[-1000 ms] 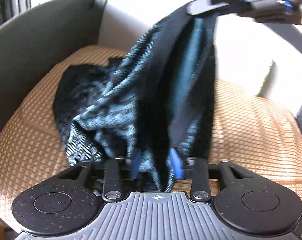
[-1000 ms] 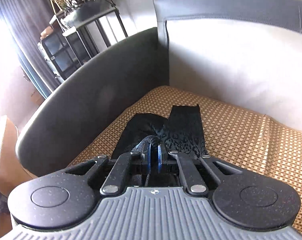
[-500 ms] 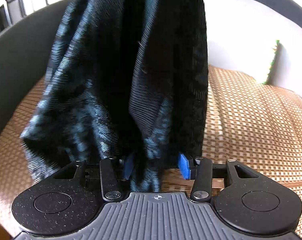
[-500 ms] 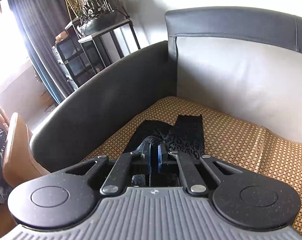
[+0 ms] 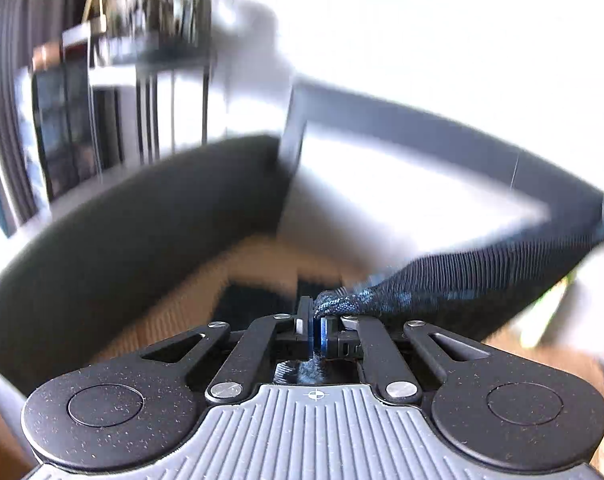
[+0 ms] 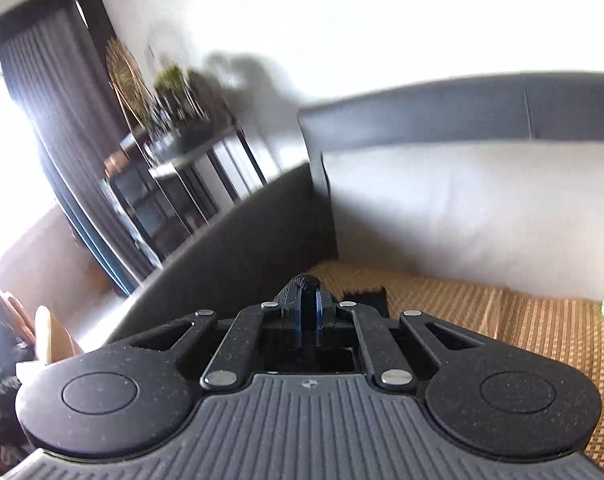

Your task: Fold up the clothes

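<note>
The left black two-finger gripper with blue pads (image 5: 314, 330) is clamping its jaws on dark patterned fabric (image 5: 461, 280). The right black gripper (image 6: 309, 316) is likewise pinching dark cloth, both angling slightly downward.

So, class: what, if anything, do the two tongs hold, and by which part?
Both are shut on the dark blue patterned garment: the left tongs pinch a bunched edge, the right tongs a bunched fold.

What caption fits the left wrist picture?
Left hand-held gripper shut on dark patterned garment stretched rightward above the sofa.
</note>
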`<state>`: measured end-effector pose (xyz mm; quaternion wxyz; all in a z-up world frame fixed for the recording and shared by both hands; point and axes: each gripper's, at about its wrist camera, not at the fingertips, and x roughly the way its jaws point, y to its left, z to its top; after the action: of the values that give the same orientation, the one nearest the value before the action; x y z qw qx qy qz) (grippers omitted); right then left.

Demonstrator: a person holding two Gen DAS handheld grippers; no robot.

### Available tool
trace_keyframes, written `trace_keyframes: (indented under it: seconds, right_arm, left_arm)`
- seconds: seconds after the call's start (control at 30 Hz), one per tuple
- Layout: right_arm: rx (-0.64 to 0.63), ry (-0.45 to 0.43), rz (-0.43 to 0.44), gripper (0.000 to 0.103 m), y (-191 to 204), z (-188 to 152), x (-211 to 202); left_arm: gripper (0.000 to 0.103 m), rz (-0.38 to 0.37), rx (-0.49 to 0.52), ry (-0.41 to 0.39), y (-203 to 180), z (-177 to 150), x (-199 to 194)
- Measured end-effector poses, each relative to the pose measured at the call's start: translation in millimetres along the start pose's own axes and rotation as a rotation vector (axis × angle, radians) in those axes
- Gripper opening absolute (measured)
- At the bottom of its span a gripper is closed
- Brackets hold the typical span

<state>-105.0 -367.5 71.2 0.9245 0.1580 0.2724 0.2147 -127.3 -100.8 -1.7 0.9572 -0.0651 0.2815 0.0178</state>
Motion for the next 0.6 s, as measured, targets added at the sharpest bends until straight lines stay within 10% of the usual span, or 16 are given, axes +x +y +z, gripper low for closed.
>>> trace_keyframes:
  seconds: [0.6]
  right_arm:
    - [-0.195,-0.355,0.151,0.007,72,91,-227]
  left_arm:
    - [0.000,-0.184,0.079,-0.506,-102,171,-216]
